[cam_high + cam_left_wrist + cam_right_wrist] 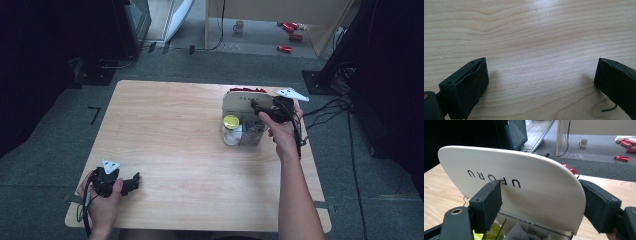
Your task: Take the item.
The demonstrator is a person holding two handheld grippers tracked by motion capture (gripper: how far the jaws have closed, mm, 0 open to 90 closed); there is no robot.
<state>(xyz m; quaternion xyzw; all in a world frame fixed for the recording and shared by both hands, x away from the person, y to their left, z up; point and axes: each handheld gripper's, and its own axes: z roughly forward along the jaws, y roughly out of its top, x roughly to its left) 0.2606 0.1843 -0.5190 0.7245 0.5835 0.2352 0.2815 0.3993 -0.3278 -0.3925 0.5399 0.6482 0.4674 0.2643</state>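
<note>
Left tongs: left gripper [134, 183] rests low at the near left corner of the table [165, 150], jaws wide apart, nothing between them, bare wood under it in its own view [541, 80].
Right tongs: right gripper [256, 106] up at the far right, at the box lid [524, 192]; jaws spread either side of the lid's edge, not seen pinching it, so I judge it not gripped.
Task thing: clear box [243, 129] on the far right part of the table, cream lid [245, 101] standing raised, printed letters on it.
Inside box: yellow-topped cup [231, 121], white cup and grey packets, hard to tell more.
Progress: lid looks already up; contents untouched, taking things out or shutting it seems left.
Behind box: red packet [569, 168] just past the lid.
Surface: light wood, grain plain, small dark thread [609, 109] by the left gripper.
Room: grey carpet floor [50, 150], cables [330, 107] at right, dark stands, mug [239, 26] and red packets [290, 31] on the floor far back by a wooden panel.
</note>
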